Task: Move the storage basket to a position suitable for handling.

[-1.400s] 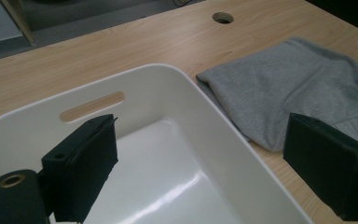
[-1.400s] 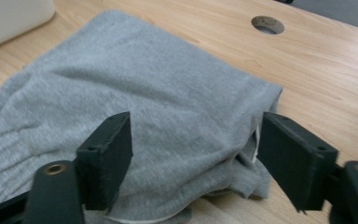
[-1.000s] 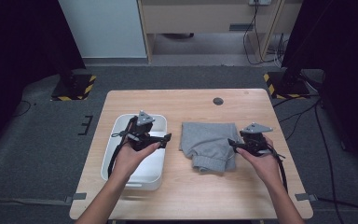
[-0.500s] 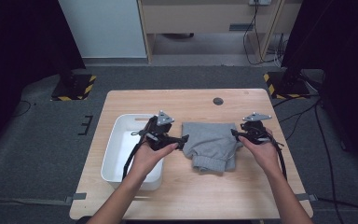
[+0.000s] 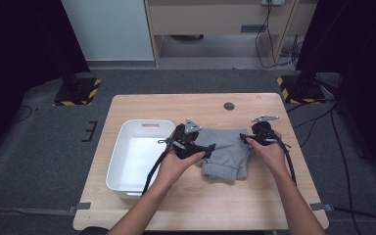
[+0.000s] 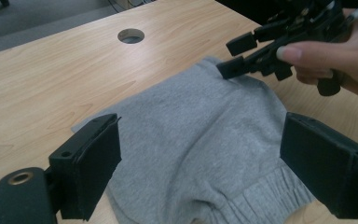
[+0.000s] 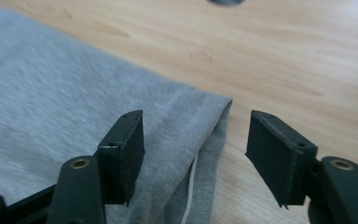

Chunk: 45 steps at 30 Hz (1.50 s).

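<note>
1. Both hands have shifted since the earlier frames: the left gripper (image 5: 209, 147) has moved from above the white rectangular plastic bin (image 5: 122, 147) rightward to the left edge of the folded grey fleece garment (image 5: 225, 154), and the right gripper (image 5: 244, 139) has moved up and leftward to the garment's upper right corner.
2. In the high view, the garment lies flat at the centre of the light wooden table (image 5: 176, 105), just right of the bin and apart from it.
3. The left gripper's jaws stand wide apart. In the left gripper view they straddle the garment (image 6: 200, 140), whose elastic waistband sits at the bottom of the frame, and neither pad presses on the cloth.
4. The right gripper (image 6: 235, 56) shows at the upper right of that same view, its tips at the far corner of the garment, with a hand (image 6: 340, 51) behind it.
5. The right gripper's jaws have just been opening. In the right gripper view (image 7: 196, 140) they stand apart on either side of the garment's folded edge (image 7: 205, 121), with a thin white cord visible in the fold; the pads don't clamp the cloth.
6. A dark round cable hole (image 5: 229, 105) sits in the table's upper right part.
</note>
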Tool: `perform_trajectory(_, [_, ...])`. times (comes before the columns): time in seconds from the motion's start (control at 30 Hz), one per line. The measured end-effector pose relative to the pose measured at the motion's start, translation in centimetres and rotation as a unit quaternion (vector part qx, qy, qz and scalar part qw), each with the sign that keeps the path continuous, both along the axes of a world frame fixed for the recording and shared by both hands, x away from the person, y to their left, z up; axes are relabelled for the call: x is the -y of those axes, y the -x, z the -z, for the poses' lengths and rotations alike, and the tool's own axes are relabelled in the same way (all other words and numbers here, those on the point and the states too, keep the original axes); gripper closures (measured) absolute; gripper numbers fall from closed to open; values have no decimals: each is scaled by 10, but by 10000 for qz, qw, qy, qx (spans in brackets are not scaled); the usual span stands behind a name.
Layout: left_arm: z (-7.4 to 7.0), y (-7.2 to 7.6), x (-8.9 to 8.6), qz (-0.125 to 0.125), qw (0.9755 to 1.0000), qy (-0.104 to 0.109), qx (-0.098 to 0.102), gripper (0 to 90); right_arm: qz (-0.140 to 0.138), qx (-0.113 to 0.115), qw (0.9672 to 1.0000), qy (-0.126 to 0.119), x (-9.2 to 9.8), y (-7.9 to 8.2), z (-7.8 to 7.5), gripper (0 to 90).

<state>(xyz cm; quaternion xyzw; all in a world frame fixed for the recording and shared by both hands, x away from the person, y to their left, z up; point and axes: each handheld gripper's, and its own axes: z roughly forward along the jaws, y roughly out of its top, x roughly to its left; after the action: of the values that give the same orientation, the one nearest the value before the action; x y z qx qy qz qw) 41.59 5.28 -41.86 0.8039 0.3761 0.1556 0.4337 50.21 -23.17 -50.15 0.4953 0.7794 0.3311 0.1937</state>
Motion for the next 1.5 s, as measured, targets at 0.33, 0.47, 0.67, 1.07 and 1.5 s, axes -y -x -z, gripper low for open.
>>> perform_trajectory(0.33, [17,-1,26,63,9999,-41,-105,114,16,-215,9998,-30,-9,-7,18,344])
perform_trajectory(0.47, [20,0,33,5,9997,-223,62,115,-19,-296,9995,-103,-8,-6,20,409])
perform_trajectory(0.67, [27,-2,37,-46,9999,-143,-45,114,-275,-348,9989,-168,-12,-3,19,652])
perform_trajectory(1.07, [44,-4,49,-164,9996,-114,-182,122,-627,-234,9977,52,-5,10,16,816])
perform_trajectory(1.5, [67,-23,50,-661,9972,-343,33,220,-709,-197,9971,169,17,13,16,818])
